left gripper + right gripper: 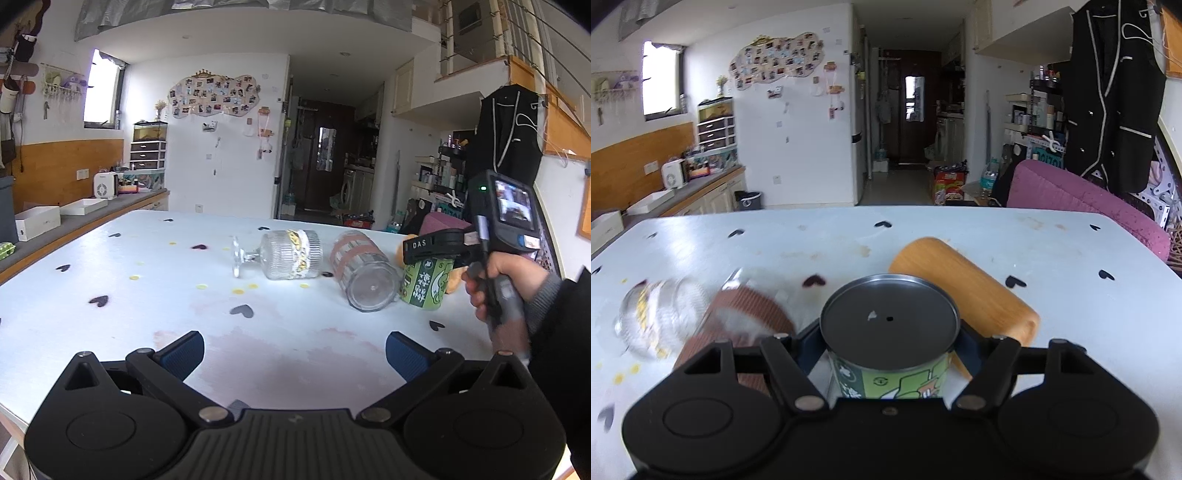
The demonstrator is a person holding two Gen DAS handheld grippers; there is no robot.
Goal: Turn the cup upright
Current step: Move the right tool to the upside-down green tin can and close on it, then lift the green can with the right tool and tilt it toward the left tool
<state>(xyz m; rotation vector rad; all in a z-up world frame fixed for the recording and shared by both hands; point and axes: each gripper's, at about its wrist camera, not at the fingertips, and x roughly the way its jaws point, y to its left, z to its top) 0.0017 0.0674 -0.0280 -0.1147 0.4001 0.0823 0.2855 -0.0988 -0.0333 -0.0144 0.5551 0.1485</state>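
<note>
Green cup (890, 350) clamped upside down in the right gripper (886, 354), low over the desk (960, 229).

Grip sits on its sides, I think so a wrist roll can bring the mouth up; left gripper (294, 356) waits spread and holds nothing, near the lying ribbed glass (364, 275) and goblet (284, 254).

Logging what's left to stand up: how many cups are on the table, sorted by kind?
Glass goblet, lying on its side: 1
Ribbed glass tumbler, on its side: 1
Green printed cup, in the right claw: 1
Wooden cup, on its side: 1
Total: 4
</note>
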